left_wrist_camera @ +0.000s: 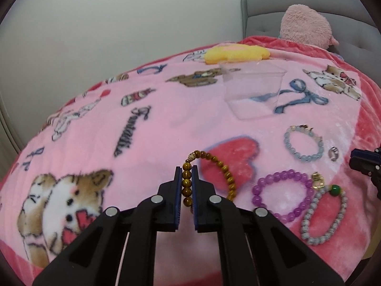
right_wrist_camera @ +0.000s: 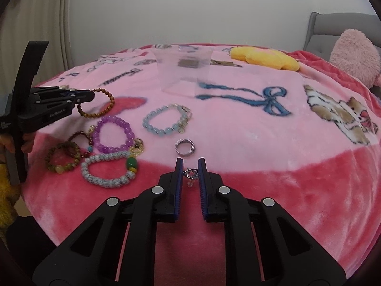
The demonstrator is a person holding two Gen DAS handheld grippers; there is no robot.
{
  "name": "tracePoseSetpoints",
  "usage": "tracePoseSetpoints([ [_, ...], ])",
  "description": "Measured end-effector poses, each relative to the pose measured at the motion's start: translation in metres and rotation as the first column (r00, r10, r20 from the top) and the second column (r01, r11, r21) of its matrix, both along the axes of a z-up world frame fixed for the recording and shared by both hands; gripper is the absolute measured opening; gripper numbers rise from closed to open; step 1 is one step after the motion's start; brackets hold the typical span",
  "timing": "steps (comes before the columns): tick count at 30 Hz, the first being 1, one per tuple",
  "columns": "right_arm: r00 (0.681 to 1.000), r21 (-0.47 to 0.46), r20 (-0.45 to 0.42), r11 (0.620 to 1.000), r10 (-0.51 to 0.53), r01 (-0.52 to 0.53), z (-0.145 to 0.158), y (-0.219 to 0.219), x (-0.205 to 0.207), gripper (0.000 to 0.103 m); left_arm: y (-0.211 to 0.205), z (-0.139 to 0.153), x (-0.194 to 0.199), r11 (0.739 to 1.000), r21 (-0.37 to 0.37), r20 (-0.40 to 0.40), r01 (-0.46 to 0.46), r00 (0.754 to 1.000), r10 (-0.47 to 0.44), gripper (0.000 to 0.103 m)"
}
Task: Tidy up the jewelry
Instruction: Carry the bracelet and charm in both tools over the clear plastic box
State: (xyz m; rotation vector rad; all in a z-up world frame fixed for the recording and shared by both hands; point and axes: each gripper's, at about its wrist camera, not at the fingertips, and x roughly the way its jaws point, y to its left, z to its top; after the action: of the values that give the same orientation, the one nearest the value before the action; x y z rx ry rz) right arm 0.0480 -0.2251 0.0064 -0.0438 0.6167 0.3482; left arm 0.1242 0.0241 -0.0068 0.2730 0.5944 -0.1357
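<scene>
My left gripper is shut on a brown bead bracelet, holding it just above the pink blanket; the same shows in the right wrist view, gripper and bracelet. My right gripper has its jaws close around a small silver ring with a charm, pads touching or nearly touching it. A clear plastic container stands farther back. On the blanket lie a purple bracelet, a pale blue bracelet, a white bracelet with a green bead and a silver ring.
Two darker bead bracelets lie at the left by the bed edge. A yellow plush and a pink plush sit at the back near the grey headboard. The blanket drops off at the front.
</scene>
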Motion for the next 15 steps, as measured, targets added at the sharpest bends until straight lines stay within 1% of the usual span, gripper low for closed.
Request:
tracePoseSetpoints([
  [5,0.999,0.056,0.020,0.998,0.032,-0.033,0.018,-0.001,0.000,0.012,-0.008,0.022,-0.015,0.999,-0.013,0.060,0.048,0.997,-0.047,0.007],
  [10,0.998,0.098,0.033,0.994,0.048,-0.051,0.033,-0.002,0.008,0.012,-0.013,0.048,-0.026,0.990,-0.069,0.122,0.123,0.986,-0.114,0.007],
  [11,0.998,0.109,0.034,0.992,0.055,-0.058,0.037,-0.002,0.011,0.012,-0.014,0.053,-0.025,0.987,-0.080,0.124,0.137,0.984,-0.127,0.007],
  [14,0.997,0.140,0.035,0.987,0.068,-0.072,0.047,-0.004,0.020,0.012,-0.016,0.067,-0.015,0.970,-0.147,0.106,0.192,0.978,-0.177,0.007],
  [15,0.997,0.163,0.034,0.984,0.072,-0.076,0.052,-0.006,0.025,0.012,-0.016,0.071,-0.011,0.966,-0.161,0.100,0.204,0.977,-0.190,0.007],
])
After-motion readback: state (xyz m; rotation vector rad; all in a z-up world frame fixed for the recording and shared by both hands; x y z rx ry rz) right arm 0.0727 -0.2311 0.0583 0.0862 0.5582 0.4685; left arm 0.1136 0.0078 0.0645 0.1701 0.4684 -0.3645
